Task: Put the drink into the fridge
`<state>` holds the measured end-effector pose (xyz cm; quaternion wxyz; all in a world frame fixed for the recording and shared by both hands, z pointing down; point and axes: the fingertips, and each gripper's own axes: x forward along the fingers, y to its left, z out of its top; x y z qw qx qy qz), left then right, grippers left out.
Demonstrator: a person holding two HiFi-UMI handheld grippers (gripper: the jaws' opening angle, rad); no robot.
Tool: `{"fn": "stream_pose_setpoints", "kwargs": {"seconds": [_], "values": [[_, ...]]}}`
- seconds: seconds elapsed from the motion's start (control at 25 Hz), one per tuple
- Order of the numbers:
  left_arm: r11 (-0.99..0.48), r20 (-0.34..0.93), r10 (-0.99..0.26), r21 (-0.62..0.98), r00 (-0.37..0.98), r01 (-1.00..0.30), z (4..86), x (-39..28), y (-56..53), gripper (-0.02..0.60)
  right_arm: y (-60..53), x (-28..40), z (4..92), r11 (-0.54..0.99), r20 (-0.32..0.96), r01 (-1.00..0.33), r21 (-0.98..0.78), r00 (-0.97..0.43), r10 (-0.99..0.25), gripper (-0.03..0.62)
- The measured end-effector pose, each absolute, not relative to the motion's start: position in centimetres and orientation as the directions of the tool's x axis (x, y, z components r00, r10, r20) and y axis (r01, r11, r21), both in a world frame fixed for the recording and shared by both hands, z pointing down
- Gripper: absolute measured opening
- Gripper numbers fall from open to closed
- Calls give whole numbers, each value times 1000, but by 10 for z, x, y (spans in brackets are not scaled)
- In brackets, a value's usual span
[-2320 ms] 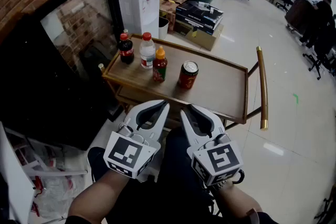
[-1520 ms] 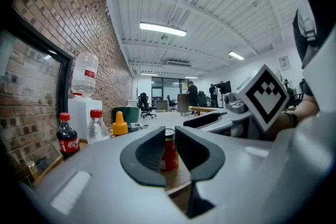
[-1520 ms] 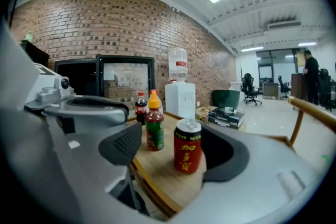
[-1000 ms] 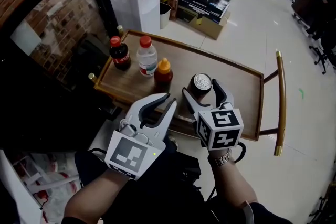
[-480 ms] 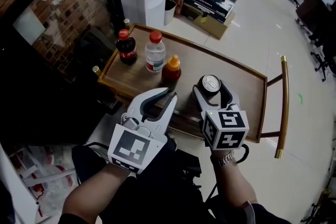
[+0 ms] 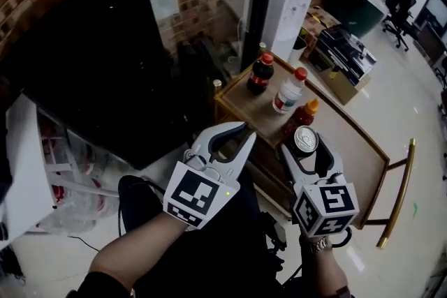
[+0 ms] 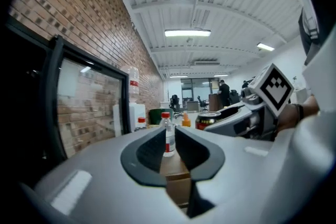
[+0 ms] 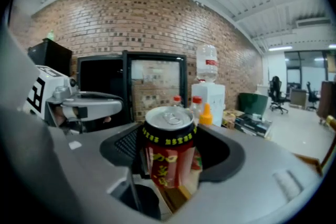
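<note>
Drink: the red can [image 6: 304, 140] is upright in the right gripper [image 6: 307, 150], held near the front edge of the wooden cart [image 6: 353, 139]. I think it is off the cart top, but I can't be sure.
Right gripper: its jaws have just been closing, and the pads now pinch the can's sides. The right gripper view shows the can [image 8: 169, 152] filling the space between them.
Left gripper: the left gripper [image 6: 244, 136] hovers just beside the right one. Its jaws are drawn close, leaving only a narrow slit, and nothing is in it.
Fridge: the black fridge [image 6: 209, 17] stands past the cart's far end. Its glass door looks closed from here, and the can is well apart from it.
Left behind: a cola bottle [image 6: 262, 73], a water bottle [image 6: 288, 91] and a sauce bottle [image 6: 302, 115] stand on the cart.
Done: the can is picked up and gripped.
Left to do: the door must be opened, probably by the free left gripper. Then the can has to be carried over, set on a shelf and let go.
Progress: early, I'd say, with the pick made and the rest ahead.
</note>
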<state>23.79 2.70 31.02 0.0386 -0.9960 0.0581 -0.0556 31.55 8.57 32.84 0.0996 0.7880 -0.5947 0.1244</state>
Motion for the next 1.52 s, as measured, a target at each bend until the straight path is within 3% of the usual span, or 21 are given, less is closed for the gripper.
{"fn": "stream_pose_setpoints", "kwargs": {"seconds": [0.36,0.64,1.08,1.52], "values": [[-915,94,-402,-66,911,-398,305,108,-43,34,14,170,307,106,258,-994,-7,-104,-961,321],[-824,114,-567,-55,816,-565,320,17,-103,34,-58,79,320,295,261,-955,-22,-290,-921,321],[-660,168,-744,-27,647,-751,376,-88,-191,34,-180,-20,380,448,299,-894,3,-426,-854,321],[-580,189,-804,-39,564,-814,406,-112,-253,33,-286,-61,453,494,346,-870,8,-461,-817,321]]}}
